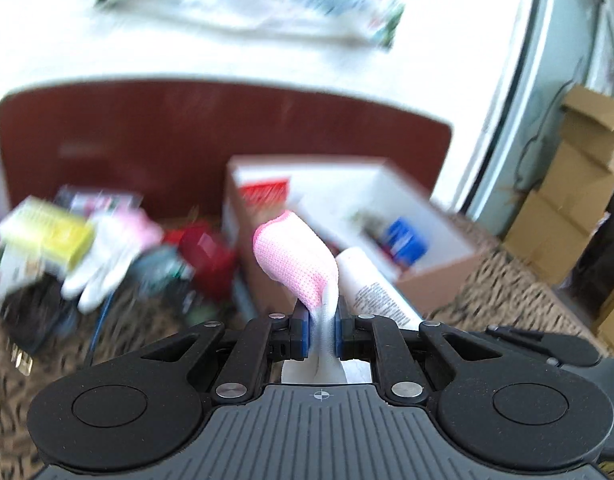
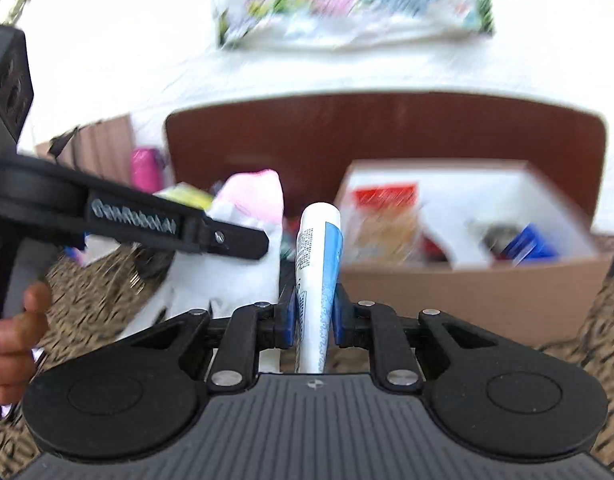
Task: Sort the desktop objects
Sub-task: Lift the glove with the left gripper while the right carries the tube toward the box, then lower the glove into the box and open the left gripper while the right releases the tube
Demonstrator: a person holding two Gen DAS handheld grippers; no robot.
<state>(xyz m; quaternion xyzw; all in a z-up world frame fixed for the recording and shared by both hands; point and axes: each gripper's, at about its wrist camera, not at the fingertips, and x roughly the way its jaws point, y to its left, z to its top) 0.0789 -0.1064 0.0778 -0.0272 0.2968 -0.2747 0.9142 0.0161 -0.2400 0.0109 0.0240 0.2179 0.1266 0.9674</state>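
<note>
My left gripper (image 1: 322, 320) is shut on a pink and white glove (image 1: 295, 256), which arches up and forward from the pads. In the right wrist view this gripper's black finger (image 2: 235, 240) reaches in from the left with the glove (image 2: 243, 272) hanging under it. My right gripper (image 2: 315, 312) is shut on a white and blue tube (image 2: 319, 264) that stands upright between the pads. The same tube (image 1: 371, 284) shows just right of the glove in the left wrist view. Both grippers hover close together above the patterned cloth, near an open cardboard box (image 2: 467, 292).
The box (image 1: 439, 280) has a white inside and holds a red and white packet (image 1: 267, 192) and a blue item (image 1: 407, 240). A blurred pile with a yellow box (image 1: 47, 232), a white glove (image 1: 103, 264) and a red object (image 1: 207, 256) lies left. A brown board (image 1: 187, 132) stands behind. A hand (image 2: 11, 332) grips the left tool.
</note>
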